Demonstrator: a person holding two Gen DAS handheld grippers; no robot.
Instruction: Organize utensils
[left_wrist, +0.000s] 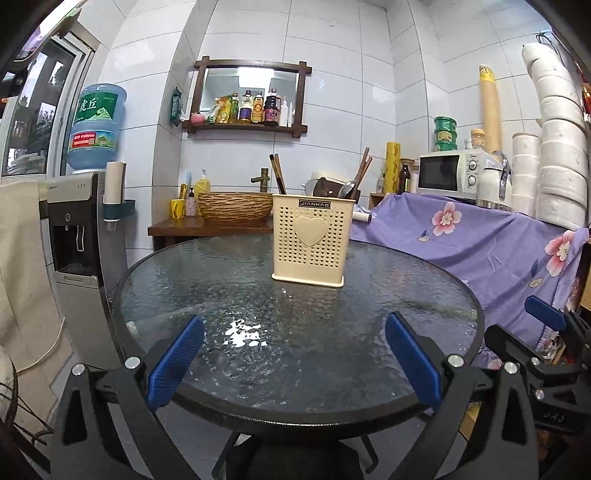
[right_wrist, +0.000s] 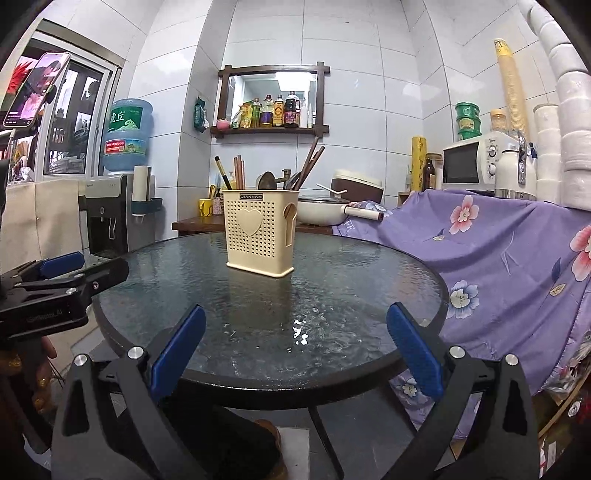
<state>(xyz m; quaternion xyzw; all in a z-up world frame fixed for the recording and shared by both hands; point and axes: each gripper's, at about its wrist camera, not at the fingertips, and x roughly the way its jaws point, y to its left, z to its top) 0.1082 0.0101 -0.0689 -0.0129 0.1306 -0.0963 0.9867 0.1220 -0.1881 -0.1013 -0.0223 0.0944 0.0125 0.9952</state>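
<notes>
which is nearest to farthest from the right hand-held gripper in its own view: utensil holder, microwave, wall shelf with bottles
From the right hand-held gripper, open over the near table edge:
1. Utensil holder, on the glass table, straight ahead.
2. Microwave, beyond the table, on the right.
3. Wall shelf with bottles, high on the back tiled wall, centre.

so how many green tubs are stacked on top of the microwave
3, in one stack on the microwave: top green tub, middle tub, bottom tub. Anything behind the stack would be hidden.
</notes>
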